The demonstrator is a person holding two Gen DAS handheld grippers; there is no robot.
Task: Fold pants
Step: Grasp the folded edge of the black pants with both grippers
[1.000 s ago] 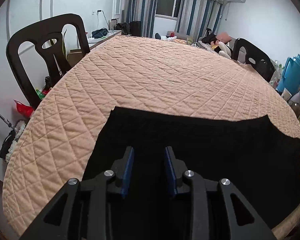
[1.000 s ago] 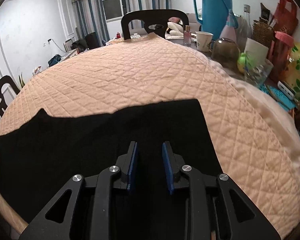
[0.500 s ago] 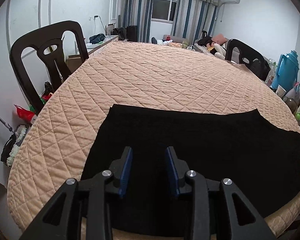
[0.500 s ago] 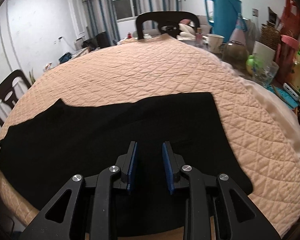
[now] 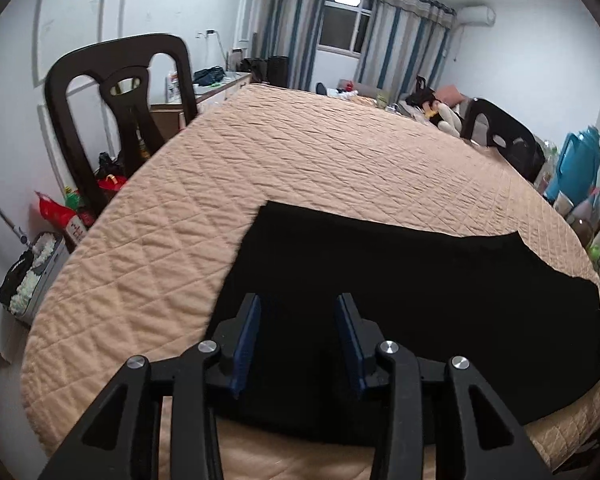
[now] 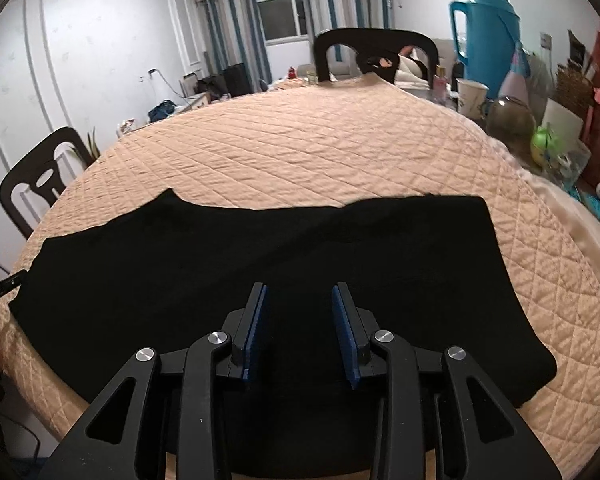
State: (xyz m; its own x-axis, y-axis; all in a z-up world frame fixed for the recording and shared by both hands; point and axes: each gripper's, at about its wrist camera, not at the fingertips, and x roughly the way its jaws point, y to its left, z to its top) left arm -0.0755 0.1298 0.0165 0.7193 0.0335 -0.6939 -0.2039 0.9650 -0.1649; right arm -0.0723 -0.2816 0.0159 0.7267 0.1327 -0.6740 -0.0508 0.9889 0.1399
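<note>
The soft black pants [image 6: 276, 280] lie flat under your left gripper [image 5: 298, 336] and right gripper [image 6: 300, 330]. Both are open and hold nothing. You have more folds to make.

The pants' [image 5: 400, 280] near edge is hidden behind the left gripper [image 5: 298, 336] at 6 o'clock; their right end is cut off at 3 o'clock. In the right wrist view, the right gripper [image 6: 300, 324] covers the pants' [image 6: 260, 264] near hem. The blue jug [image 5: 580, 164] at 2 o'clock is blurred.

Both the left gripper [image 5: 297, 308] and right gripper [image 6: 299, 298] are matte black linkages with silver screws and blue finger pads [image 6: 257, 330].
</note>
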